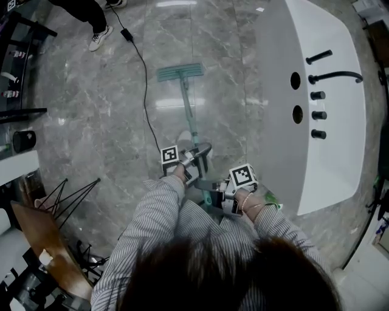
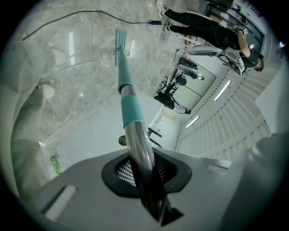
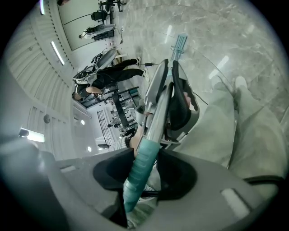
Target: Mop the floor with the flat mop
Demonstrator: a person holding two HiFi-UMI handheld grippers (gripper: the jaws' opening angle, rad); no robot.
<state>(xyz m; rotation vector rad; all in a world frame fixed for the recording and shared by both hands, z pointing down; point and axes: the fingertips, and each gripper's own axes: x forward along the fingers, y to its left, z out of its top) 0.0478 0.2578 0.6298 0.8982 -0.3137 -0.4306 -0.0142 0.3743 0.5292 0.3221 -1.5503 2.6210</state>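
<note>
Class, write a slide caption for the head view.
Mopping: left gripper and right gripper grip the silver flat mop handle, its teal head on the grey marble floor beside a white bathtub.

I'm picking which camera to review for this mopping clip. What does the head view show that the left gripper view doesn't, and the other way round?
Head view only: the right gripper on the mop handle, the person's striped sleeves and dark hair. Left gripper view only: the left gripper seen close, jaws shut on the handle's metal part, plus a white slatted wall. Both: the teal mop head flat on the marble floor, the black cable and a bystander in dark trousers.
</note>
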